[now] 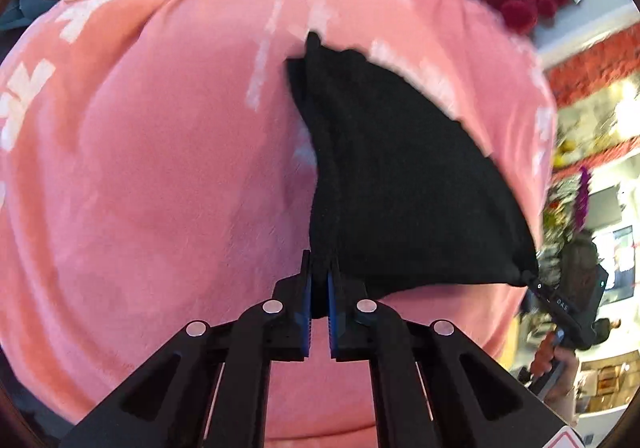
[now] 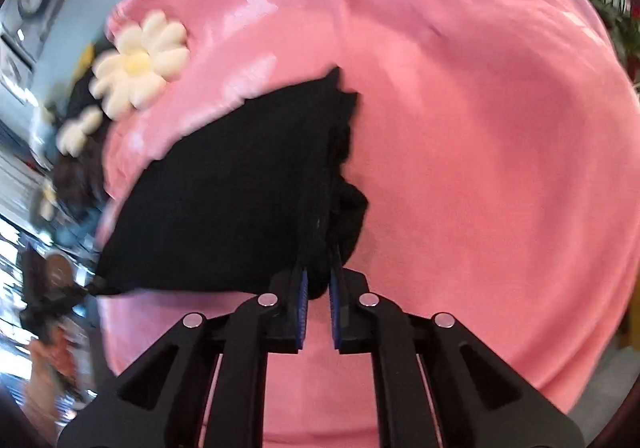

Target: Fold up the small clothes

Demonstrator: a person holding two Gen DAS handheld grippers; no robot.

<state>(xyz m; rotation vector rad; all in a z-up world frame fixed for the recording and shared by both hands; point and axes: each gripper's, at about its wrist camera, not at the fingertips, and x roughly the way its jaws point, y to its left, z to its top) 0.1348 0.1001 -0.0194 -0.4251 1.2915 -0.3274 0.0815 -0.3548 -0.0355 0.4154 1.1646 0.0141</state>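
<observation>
L gripper (image 1: 319, 280) & R gripper (image 2: 318, 282) each pinching a corner of black cloth (image 1: 400, 184), centre frame, over pink blanket (image 1: 140, 168). Risk: thin edge grips slipping, cloth sagging crooked.

Left gripper (image 1: 319, 280): jaws nearly closed, blue pads pinching a black garment (image 1: 400, 184) edge. Right gripper (image 2: 318, 282): same condition, jaws clamped on the garment's opposite corner, both raised.

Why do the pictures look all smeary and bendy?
Left wrist view: the cloth edges and the room at right smear from motion; the tongs stay sharp. Right wrist view: the flower and the room at left blur; the fisheye lens bends the blanket round.
</observation>
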